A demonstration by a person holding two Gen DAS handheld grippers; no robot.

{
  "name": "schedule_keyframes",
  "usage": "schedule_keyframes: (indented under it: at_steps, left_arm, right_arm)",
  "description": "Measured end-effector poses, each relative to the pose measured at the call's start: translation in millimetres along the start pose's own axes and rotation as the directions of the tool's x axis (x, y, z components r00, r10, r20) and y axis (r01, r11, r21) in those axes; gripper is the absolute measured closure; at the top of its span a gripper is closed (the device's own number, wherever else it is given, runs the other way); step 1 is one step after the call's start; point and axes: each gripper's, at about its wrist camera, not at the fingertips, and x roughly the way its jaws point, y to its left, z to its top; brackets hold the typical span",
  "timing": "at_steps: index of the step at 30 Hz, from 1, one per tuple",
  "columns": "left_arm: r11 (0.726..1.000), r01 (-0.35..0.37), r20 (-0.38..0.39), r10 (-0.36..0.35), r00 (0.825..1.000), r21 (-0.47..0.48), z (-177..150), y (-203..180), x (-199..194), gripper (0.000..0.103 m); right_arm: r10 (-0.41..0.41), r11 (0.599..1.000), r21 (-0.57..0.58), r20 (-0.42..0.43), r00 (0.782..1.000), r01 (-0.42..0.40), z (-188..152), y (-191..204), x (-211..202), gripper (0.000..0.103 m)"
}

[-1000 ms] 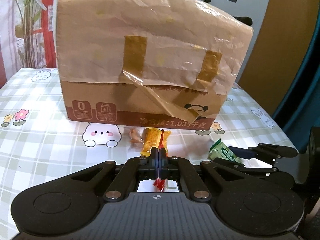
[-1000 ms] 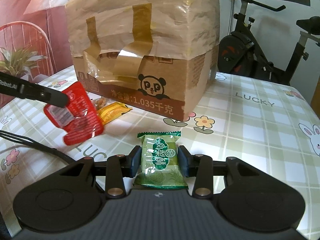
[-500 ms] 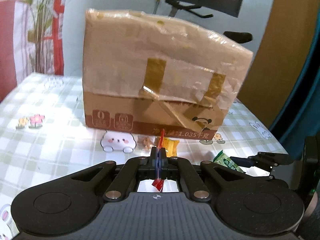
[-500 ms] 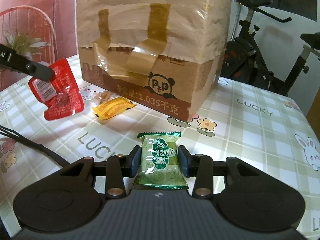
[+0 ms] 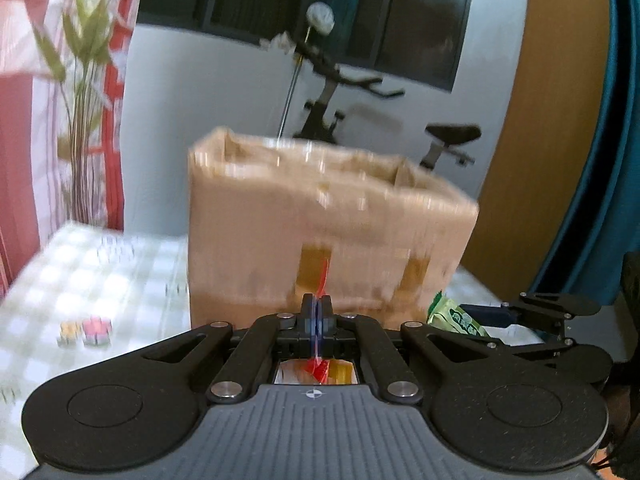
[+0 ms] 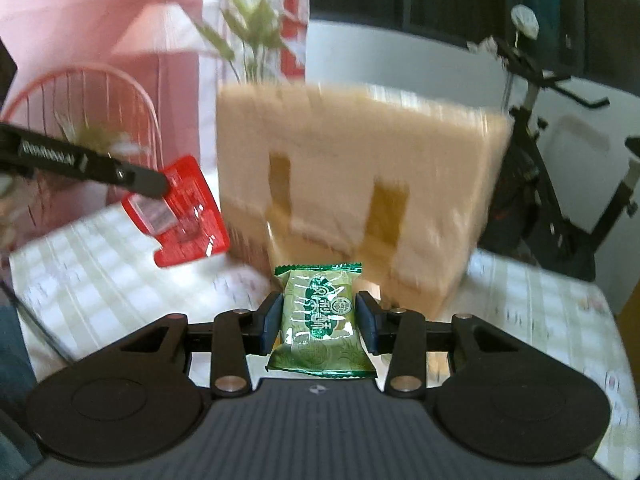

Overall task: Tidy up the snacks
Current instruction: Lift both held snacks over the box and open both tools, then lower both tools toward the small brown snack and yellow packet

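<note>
A taped cardboard box (image 5: 320,224) stands on the checked table, open at the top, blurred in both views (image 6: 360,184). My left gripper (image 5: 316,312) is shut on a thin red snack packet (image 5: 322,280), seen edge-on between the pads. From the right wrist view the same red snack packet (image 6: 180,212) hangs flat from the left gripper (image 6: 160,184) above the table. My right gripper (image 6: 318,316) is shut on a green snack packet (image 6: 320,320), which also shows at the right of the left wrist view, the green snack packet (image 5: 456,316).
An exercise bike (image 6: 560,184) stands behind the table at the right. A pink wire chair (image 6: 92,120) and a plant (image 5: 84,80) are at the left. A wooden door (image 5: 540,160) lies to the right. The checked tablecloth (image 5: 100,280) spreads left of the box.
Both grippers have risen with their packets, and the box's open top rim has come into view. The yellow packet and small snack on the table have dropped out of sight below the fingers.
</note>
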Motion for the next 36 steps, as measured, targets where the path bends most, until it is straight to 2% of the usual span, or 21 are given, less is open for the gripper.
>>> schedule_keyframes:
  at_steps: [4,9,13,20,27,29,30,31,33,36]
  left_arm:
    - [0.999,0.014,0.084,-0.018,0.996,0.043,34,-1,-12,0.101]
    - [0.995,0.023,0.191,-0.041,0.981,0.093,76,-10,-18,0.101]
    - [0.995,0.022,0.235,-0.045,0.971,0.097,107,-11,0,0.101]
    - [1.000,-0.007,0.203,0.007,0.979,0.002,126,-4,70,0.101]
    - [0.998,-0.056,0.113,0.056,0.992,-0.003,120,-1,121,0.099]
    - [0.997,-0.071,0.089,0.071,0.993,-0.007,118,3,127,0.084]
    - [0.997,-0.079,0.082,0.080,0.993,-0.011,115,8,123,0.063]
    - [0.996,-0.085,0.084,0.086,0.993,-0.014,113,11,120,0.045]
    - [0.996,-0.093,0.106,0.093,0.990,-0.009,109,17,109,0.040]
    - [0.996,-0.091,0.094,0.091,0.991,-0.003,107,25,96,0.040]
  right_arm:
    - [0.029,1.000,-0.007,0.072,0.997,-0.028,38,-2,-9,0.061]
    - [0.043,0.999,-0.028,0.145,0.989,-0.039,91,-11,-13,0.061]
    - [0.026,0.999,-0.040,0.179,0.984,-0.020,126,-22,-4,0.061]
    - [-0.046,0.999,0.002,0.118,0.992,0.046,161,-50,49,0.061]
    - [-0.121,0.992,0.017,-0.002,0.993,0.122,157,-58,100,0.061]
    - [-0.133,0.991,0.030,-0.030,0.991,0.134,154,-59,109,0.060]
    - [-0.138,0.989,0.040,-0.038,0.990,0.140,153,-60,111,0.057]
    - [-0.140,0.989,0.053,-0.042,0.989,0.142,151,-62,111,0.051]
    - [-0.138,0.988,0.069,-0.034,0.990,0.140,149,-63,107,0.041]
    - [-0.136,0.989,0.066,-0.002,0.991,0.136,149,-61,92,0.039]
